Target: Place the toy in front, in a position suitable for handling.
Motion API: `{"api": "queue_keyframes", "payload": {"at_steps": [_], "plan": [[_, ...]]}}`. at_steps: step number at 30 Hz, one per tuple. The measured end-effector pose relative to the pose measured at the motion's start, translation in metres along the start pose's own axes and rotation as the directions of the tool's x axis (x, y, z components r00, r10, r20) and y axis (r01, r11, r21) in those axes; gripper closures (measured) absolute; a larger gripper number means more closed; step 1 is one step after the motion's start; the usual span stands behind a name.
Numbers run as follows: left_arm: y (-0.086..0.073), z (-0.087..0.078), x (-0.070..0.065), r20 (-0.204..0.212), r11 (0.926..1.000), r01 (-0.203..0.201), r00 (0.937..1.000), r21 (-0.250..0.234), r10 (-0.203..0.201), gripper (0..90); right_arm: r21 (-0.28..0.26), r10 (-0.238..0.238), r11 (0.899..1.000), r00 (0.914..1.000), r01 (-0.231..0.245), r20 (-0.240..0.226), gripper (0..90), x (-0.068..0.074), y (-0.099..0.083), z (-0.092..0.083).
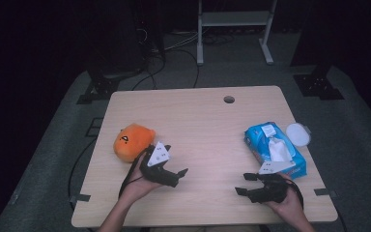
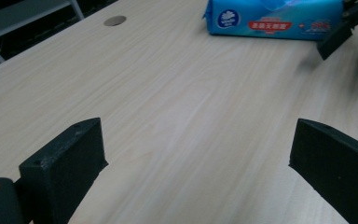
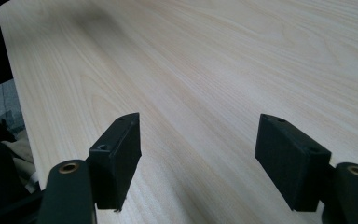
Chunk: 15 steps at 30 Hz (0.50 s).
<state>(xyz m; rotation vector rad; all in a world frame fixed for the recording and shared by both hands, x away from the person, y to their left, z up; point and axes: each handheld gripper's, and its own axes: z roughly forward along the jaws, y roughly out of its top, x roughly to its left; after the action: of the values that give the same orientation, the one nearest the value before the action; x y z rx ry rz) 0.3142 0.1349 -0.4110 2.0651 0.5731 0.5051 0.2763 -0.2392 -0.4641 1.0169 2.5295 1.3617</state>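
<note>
The person holds both tools low over the near half of the wooden table [image 1: 198, 125]. The left gripper [image 1: 174, 162] hovers near the near left corner with its jaws spread wide and nothing between them; bare wood shows in the gap in the left gripper view. Just behind it, almost touching the back of the left hand [image 1: 137, 186], an orange plush toy [image 1: 132, 141] sits close to the left edge. The right gripper [image 1: 245, 184] hangs over the near right part of the table, jaws likewise parted and holding nothing, pointing toward the table's middle. Just beyond it a blue pack of wet wipes [image 1: 274, 148] lies along the right edge, a white sheet sticking up from its top. A round white lid [image 1: 298, 134] rests at the pack's far right side, at the table's edge.
</note>
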Motion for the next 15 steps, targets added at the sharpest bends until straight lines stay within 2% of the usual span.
{"api": "queue_keyframes", "payload": {"at_steps": [1, 2, 3, 5, 9, 15], "plan": [[0.0, 0.0, 0.0, 0.0, 1.0, 0.0, 1.0, 0.0, 0.0, 2.9, 0.0, 0.0, 1.0, 1.0, 0.0, 0.0, 30.0, 0.0, 0.0, 0.0], [0.002, -0.005, 0.009, -0.019, 1.0, 0.007, 0.9998, 0.0, -0.007, 2.8, 0.0, 0.0, 1.0, 1.0, 0.0, 0.001, 30.0, 0.0, 0.0, 0.0], [0.002, -0.005, 0.009, -0.019, 1.0, 0.007, 0.9998, 0.0, -0.007, 2.8, 0.0, 0.0, 1.0, 1.0, 0.0, 0.001, 30.0, 0.0, 0.0, 0.0], [0.002, -0.012, 0.02, -0.044, 0.9995, 0.028, 0.9986, -0.018, -0.029, 2.8, -0.001, 0.002, 1.0, 1.0, -0.002, -0.001, 30.0, 0.0, 0.0, 0.0], [0.001, -0.024, 0.04, -0.093, 0.9984, 0.051, 0.9943, -0.024, -0.053, 2.8, 0.004, -0.002, 1.0, 1.0, 0.002, -0.002, 30.0, 0.001, 0.0, 0.001], [-0.003, -0.042, 0.072, -0.174, 0.9955, 0.094, 0.9802, -0.012, -0.095, 2.8, 0.012, -0.008, 1.0, 1.0, 0.008, -0.002, 30.0, 0.002, 0.0, 0.003]]}}
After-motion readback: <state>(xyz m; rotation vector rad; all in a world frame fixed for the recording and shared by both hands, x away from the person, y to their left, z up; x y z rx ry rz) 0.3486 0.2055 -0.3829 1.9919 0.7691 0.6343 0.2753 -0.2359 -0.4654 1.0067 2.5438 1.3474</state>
